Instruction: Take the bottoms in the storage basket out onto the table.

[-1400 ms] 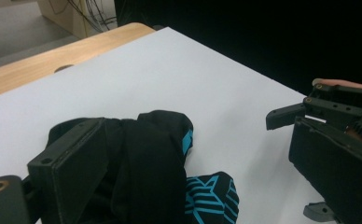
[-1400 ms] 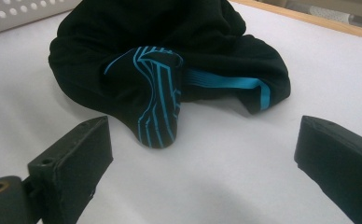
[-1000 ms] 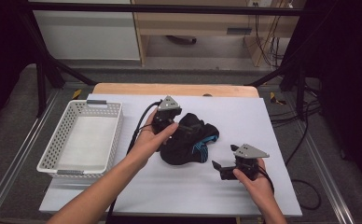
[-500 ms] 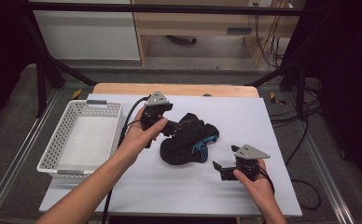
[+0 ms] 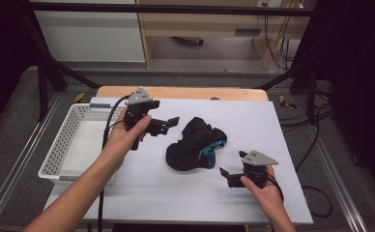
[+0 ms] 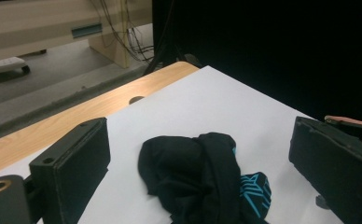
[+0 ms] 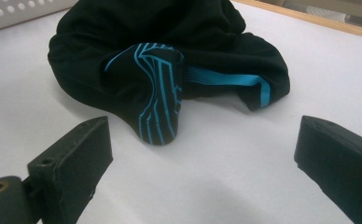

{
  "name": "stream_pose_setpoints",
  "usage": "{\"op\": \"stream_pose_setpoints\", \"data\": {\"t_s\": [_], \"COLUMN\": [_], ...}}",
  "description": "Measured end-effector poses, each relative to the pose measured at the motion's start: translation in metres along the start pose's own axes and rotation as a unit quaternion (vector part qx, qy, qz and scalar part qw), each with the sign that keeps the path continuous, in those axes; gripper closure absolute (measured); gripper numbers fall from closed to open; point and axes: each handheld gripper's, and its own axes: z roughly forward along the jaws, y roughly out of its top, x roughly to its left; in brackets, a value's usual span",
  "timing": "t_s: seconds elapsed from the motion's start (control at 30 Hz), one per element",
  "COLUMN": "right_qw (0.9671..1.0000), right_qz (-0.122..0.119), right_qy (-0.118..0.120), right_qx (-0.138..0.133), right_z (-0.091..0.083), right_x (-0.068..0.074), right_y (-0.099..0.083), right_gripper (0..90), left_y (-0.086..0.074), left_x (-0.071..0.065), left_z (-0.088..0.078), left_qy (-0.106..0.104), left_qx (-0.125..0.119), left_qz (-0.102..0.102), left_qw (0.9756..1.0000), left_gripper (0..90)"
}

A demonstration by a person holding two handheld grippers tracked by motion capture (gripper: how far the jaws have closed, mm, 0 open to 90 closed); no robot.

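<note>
I see both tongs wide and empty: left gripper (image 5: pixel 168 124) raised left of the sock pile (image 5: pixel 195 145), right gripper (image 5: pixel 230 175) near-right; its view shows blue stripes.

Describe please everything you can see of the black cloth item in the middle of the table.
The black garment is soft, knit-looking fabric with bright blue stripes and a blue band. It lies crumpled in a low heap on the white table cover, right of the white basket. Nothing grips it; both grippers are apart from it.

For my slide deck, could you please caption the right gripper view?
Open right gripper facing a black garment with blue stripes on the white table.
</note>
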Motion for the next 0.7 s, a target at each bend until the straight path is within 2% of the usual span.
{"op": "stream_pose_setpoints", "data": {"t_s": [0.27, 0.53, 0.7], "right_qw": [1.0000, 1.0000, 0.9998], "right_qz": [0.001, 0.005, 0.016], "right_qy": [0.000, -0.006, -0.010], "right_qx": [-0.001, -0.005, -0.011], "right_z": [0.000, -0.004, -0.007], "right_x": [0.000, -0.004, -0.007], "right_y": [0.000, 0.000, 0.000], "right_gripper": [4.7, 4.7, 4.7], "left_y": [-0.002, -0.015, -0.020], "left_x": [0.020, 0.036, 0.044], "left_z": [-0.033, -0.060, -0.077], "left_qy": [0.029, 0.050, 0.074], "left_qx": [-0.007, -0.011, -0.011], "left_qz": [-0.006, -0.014, -0.003], "left_qw": [0.9995, 0.9986, 0.9972], "left_gripper": [5.3, 5.2, 5.2]}}
